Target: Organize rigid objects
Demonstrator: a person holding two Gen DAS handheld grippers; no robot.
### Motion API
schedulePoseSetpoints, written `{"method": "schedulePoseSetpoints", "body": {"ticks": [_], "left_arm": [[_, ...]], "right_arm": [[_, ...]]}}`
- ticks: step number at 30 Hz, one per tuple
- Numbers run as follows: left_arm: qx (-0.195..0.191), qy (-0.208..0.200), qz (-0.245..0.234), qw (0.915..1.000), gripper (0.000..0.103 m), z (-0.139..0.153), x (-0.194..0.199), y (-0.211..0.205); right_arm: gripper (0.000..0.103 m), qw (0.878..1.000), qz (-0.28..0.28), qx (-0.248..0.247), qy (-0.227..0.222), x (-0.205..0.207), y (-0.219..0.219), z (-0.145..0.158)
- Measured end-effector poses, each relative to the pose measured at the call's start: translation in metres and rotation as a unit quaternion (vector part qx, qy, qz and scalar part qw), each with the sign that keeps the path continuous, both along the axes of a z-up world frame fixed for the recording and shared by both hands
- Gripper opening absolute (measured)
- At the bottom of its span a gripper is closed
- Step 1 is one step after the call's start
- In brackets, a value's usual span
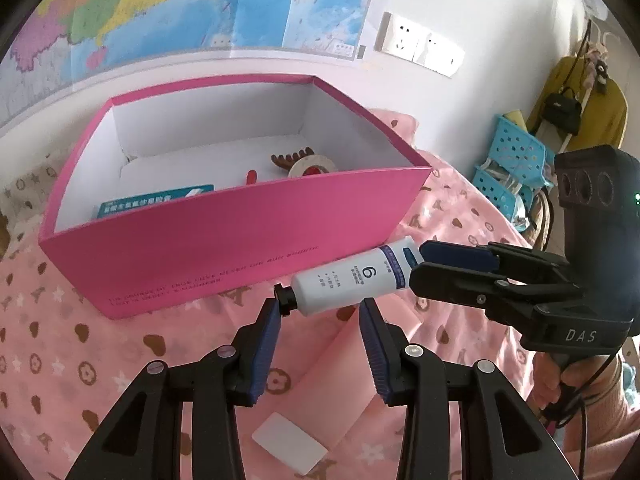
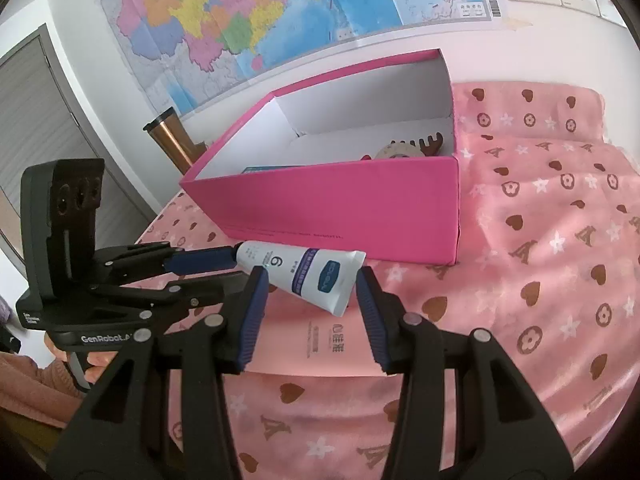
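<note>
A white tube [image 1: 352, 280] marked "6" with a black cap lies in front of the pink box [image 1: 224, 256]. In the left wrist view my right gripper [image 1: 420, 260] comes in from the right with its fingers around the tube's flat crimped end. My left gripper [image 1: 320, 332] is open, its fingers either side of the cap end. In the right wrist view the tube [image 2: 304, 276] sits between my right gripper's [image 2: 312, 292] wide-apart fingers, and the left gripper [image 2: 228, 264] reaches the cap end from the left. The pink box [image 2: 340, 200] holds a tape roll [image 1: 314, 166], a brown comb [image 1: 292, 158] and a teal packet [image 1: 156, 202].
A pink patterned cloth [image 2: 540, 280] covers the table. A white card [image 1: 290, 448] and a pink paper sheet [image 2: 320, 344] lie on it. A copper tumbler [image 2: 172, 140] stands left of the box. Blue baskets [image 1: 512, 160] stand at the right. A map hangs on the wall.
</note>
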State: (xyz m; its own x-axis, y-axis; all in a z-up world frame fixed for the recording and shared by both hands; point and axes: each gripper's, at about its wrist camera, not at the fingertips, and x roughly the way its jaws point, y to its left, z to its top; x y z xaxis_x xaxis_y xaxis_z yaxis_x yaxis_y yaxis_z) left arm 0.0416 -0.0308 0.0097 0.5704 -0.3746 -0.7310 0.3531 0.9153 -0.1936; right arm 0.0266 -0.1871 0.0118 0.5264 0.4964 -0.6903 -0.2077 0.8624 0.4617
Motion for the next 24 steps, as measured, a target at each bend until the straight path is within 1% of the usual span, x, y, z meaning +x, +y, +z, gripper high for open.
{"method": "schedulePoseSetpoints", "body": {"ticks": [11, 24], "left_arm": [[0.006, -0.015, -0.001, 0.9999, 0.040, 0.007, -0.005, -0.003], [0.000, -0.034, -0.004, 0.9994, 0.040, 0.017, -0.012, -0.002]], "right_arm": [[0.049, 1.000, -0.003, -0.002, -0.007, -0.005, 0.000, 0.007], [0.049, 1.000, -0.004, 0.002, -0.019, -0.009, 0.000, 0.016]]}}
